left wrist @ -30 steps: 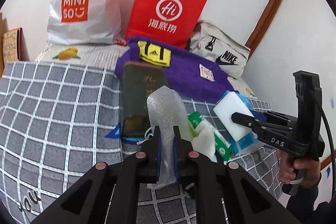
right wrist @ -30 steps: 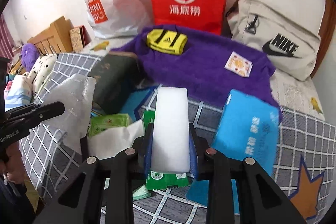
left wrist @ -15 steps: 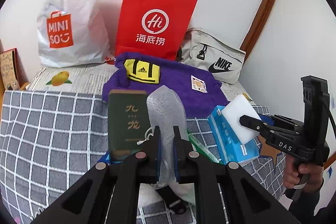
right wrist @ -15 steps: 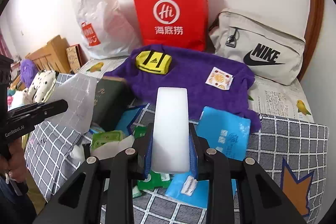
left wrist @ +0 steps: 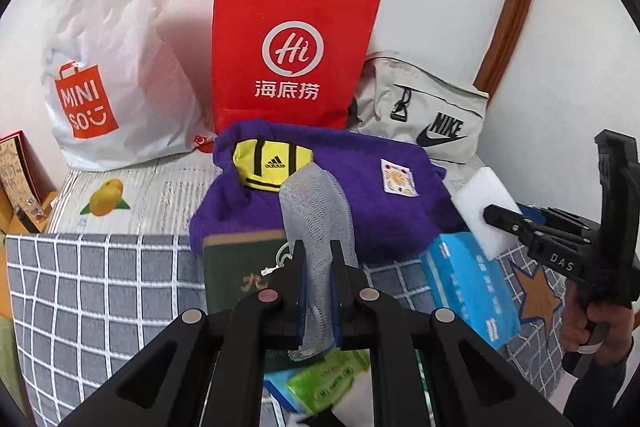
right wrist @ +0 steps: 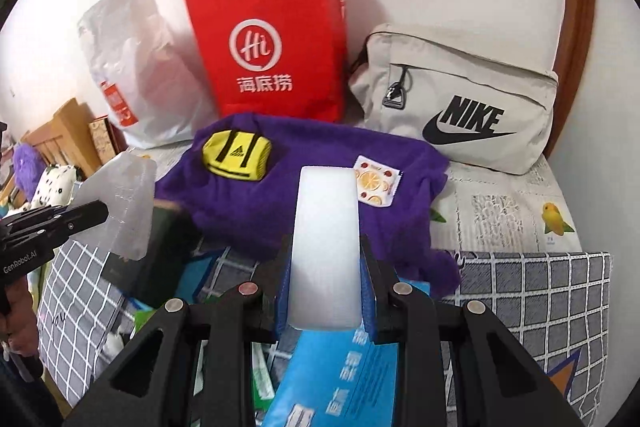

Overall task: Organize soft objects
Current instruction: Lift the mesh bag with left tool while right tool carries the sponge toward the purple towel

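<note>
Gripping the white mesh cloth [left wrist: 316, 211] in our left gripper [left wrist: 317, 269] and the white sponge [right wrist: 325, 247] in our right gripper [right wrist: 326, 283], we hold both above the purple towel [right wrist: 320, 163] near the bed's [right wrist: 540, 291] back edge.

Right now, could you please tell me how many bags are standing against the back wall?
3: the white Miniso plastic bag on the left, the red Haidilao paper bag in the middle, and the beige Nike bag on the right. Others may be hidden behind them.
</note>
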`<state>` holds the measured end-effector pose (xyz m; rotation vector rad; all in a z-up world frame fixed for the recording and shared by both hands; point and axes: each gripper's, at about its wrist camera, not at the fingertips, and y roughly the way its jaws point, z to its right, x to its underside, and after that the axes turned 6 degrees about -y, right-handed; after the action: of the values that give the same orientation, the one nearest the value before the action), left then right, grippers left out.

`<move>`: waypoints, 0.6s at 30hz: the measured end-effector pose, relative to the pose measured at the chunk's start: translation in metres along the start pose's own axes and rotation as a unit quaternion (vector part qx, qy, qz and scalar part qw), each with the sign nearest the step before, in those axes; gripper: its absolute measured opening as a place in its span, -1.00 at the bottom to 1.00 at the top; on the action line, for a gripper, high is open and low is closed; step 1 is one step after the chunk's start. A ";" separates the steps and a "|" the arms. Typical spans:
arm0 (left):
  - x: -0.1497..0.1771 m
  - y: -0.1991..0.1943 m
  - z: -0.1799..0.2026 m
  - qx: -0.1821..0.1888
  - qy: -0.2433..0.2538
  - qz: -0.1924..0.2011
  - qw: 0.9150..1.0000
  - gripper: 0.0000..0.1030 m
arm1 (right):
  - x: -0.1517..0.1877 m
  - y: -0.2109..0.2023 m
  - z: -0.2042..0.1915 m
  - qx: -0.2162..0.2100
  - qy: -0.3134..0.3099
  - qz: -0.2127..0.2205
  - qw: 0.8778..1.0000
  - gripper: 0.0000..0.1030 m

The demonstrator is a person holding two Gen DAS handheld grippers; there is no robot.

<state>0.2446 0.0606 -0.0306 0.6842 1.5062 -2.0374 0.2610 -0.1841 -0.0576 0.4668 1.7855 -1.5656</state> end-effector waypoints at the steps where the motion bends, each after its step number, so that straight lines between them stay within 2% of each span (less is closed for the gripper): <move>1: -0.004 0.004 -0.002 0.002 -0.003 -0.002 1.000 -0.81 | -0.003 0.003 0.002 0.002 0.002 -0.001 1.000 -0.43; 18: -0.050 0.061 -0.021 -0.007 -0.016 -0.026 1.000 -0.81 | -0.035 0.066 0.029 0.036 0.005 -0.032 0.999 -0.43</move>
<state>0.3245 0.0701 -0.0457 0.6099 1.5334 -2.0644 0.3372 -0.1926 -0.0801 0.4575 1.7717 -1.6797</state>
